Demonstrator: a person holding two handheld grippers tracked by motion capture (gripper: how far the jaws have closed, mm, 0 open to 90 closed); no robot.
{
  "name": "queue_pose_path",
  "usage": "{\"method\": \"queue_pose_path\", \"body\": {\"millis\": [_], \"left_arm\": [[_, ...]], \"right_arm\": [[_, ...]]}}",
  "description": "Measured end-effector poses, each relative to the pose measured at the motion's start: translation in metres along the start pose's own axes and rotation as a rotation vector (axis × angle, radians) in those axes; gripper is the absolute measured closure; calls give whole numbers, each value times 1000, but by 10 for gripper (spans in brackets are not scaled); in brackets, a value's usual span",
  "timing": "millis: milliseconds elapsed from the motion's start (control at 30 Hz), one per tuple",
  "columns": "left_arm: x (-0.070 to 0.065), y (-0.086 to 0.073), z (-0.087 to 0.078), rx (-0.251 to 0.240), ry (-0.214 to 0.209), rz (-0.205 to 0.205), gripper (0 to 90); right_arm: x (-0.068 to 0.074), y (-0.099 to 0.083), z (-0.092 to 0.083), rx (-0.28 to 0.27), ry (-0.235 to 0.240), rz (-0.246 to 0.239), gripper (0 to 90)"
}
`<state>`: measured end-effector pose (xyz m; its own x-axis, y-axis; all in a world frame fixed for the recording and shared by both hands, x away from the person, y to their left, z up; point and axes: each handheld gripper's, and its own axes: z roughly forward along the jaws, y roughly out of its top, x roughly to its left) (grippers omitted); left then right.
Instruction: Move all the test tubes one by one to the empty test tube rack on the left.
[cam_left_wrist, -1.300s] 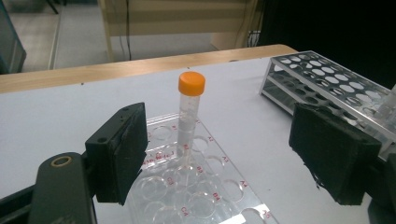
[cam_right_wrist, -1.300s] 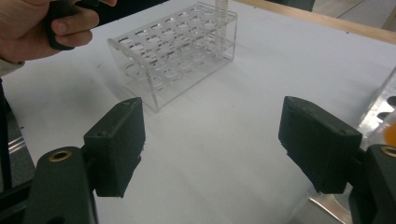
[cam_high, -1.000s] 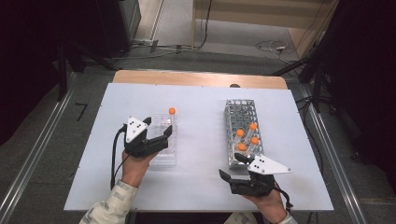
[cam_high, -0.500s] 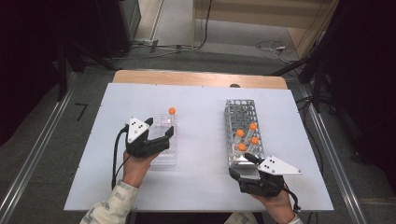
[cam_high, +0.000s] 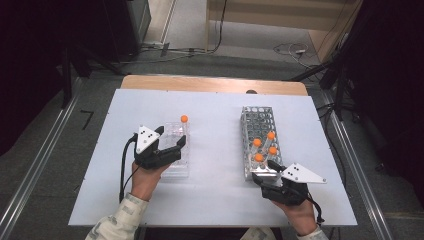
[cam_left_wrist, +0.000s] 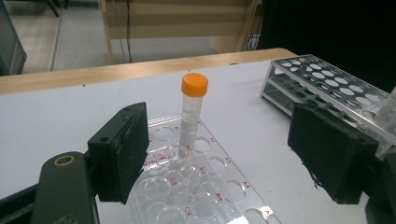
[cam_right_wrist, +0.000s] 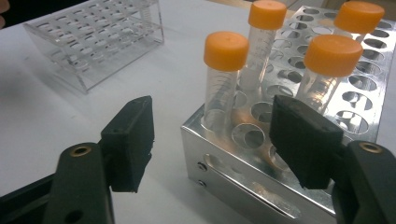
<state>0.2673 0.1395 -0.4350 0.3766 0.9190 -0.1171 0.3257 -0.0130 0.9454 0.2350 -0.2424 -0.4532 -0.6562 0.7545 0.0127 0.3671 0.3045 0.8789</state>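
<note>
The right hand-held gripper (cam_high: 267, 169) is coming in over the near corner of the metal rack (cam_high: 262, 145), having slid rightward and forward from its spot at the surface's front edge a second ago, and its jaws have just been closing a little. In the right gripper view they are standing apart on either side of the nearest orange-capped tube (cam_right_wrist: 224, 77), with daylight between each pad and the tube, so nothing is gripped yet. I am reading this as the start of a pick: that front tube, one of four standing in the metal rack, is probably the next one to go across. Over on the left, the left hand-held gripper (cam_high: 172, 147) is keeping its place, spread wide and empty at the clear plastic rack (cam_high: 178, 165), apparently steadying it or waiting. One tube (cam_left_wrist: 192, 116) is already standing upright in a far hole of that clear rack. The right jaws need to line up squarely on the tube below its cap before squeezing.
</note>
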Motion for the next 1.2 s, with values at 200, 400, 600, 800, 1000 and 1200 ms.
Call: {"method": "queue_pose_path", "body": {"millis": [200, 400, 600, 800, 1000, 1200], "left_arm": [[-1, 0, 0, 1, 1, 3, 219], [-2, -1, 1, 3, -2, 7, 223], [-3, -2, 2, 1, -6, 6, 224], [-3, -2, 2, 11, -12, 11, 224], [-3, -2, 4, 15, -9, 12, 210], [-3, -2, 5, 23, -11, 10, 178]], "right_arm": [[-5, -2, 7, 1, -8, 7, 384], [-4, -2, 14, -10, -1, 6, 441], [-4, -1, 18, -14, -1, 8, 517], [-5, 0, 23, -17, 4, 15, 581], [-5, 0, 25, -16, 1, 8, 614], [-6, 0, 25, -18, -7, 9, 650]]}}
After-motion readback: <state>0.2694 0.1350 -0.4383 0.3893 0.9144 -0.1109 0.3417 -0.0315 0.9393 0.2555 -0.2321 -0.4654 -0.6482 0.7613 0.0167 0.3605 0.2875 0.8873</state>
